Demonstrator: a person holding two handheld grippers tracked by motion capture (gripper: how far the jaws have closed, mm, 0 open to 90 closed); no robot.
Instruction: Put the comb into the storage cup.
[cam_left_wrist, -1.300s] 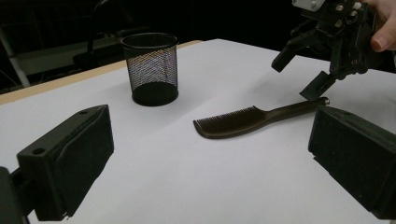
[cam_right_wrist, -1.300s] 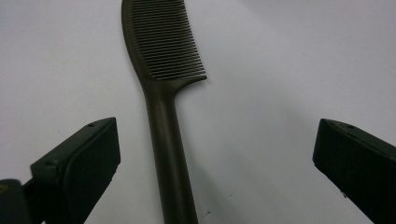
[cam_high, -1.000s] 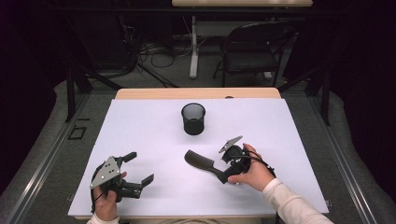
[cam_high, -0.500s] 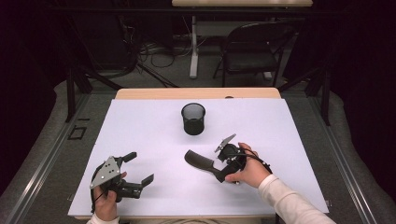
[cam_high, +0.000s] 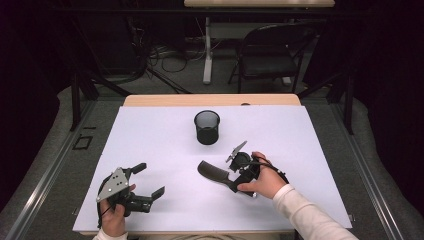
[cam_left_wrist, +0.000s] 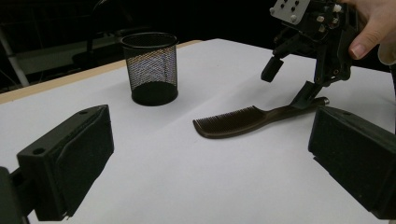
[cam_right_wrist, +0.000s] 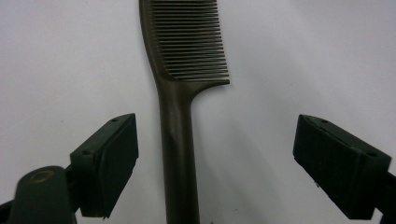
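At the lower left of the high view my left gripper (cam_high: 148, 181) rests on the white table (cam_high: 150, 135), jaws spread wide with nothing between them; it has no part in the work yet. In its own view those jaws frame the scene from the bottom corners.

Toward the middle, the black mesh cup (cam_high: 207, 127) stands upright and apart from the rest, in the upper centre of the high view; I cannot tell if anything is in it.

Just right of centre lies the dark comb (cam_high: 214, 173), flat on the table, teeth end to the left. My right gripper (cam_right_wrist: 215, 172) straddles its handle; the jaws have just been closing in, but in the right gripper view both pads stand clear of the handle.

So I judge the job barely begun: the comb is lined up but not gripped or lifted. Left to do: close, raise it, and likely carry it to the cup.
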